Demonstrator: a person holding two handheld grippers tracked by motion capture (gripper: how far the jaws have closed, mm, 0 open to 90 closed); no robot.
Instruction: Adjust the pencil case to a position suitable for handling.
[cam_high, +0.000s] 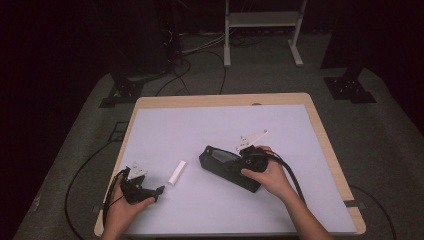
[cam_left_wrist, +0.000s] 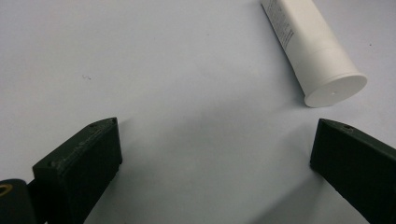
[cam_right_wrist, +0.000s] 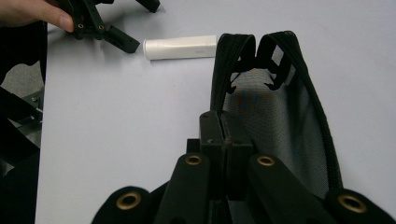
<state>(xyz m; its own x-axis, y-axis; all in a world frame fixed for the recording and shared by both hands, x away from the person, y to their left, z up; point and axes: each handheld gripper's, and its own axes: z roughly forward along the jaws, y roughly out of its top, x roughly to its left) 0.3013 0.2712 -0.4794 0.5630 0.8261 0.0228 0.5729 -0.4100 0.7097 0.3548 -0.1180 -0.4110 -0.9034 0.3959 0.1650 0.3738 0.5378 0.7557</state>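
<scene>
Right gripper (cam_right_wrist: 219, 135) jaws clamp the black pouch (cam_high: 227, 167) rim; left gripper (cam_high: 150, 192) jaws gape near white tube (cam_left_wrist: 310, 49).

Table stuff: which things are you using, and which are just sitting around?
In use: white tube, black mesh pouch, left gripper open near the tube, right gripper shut on the pouch's edge.

Just around: white stand, floor cables.
</scene>
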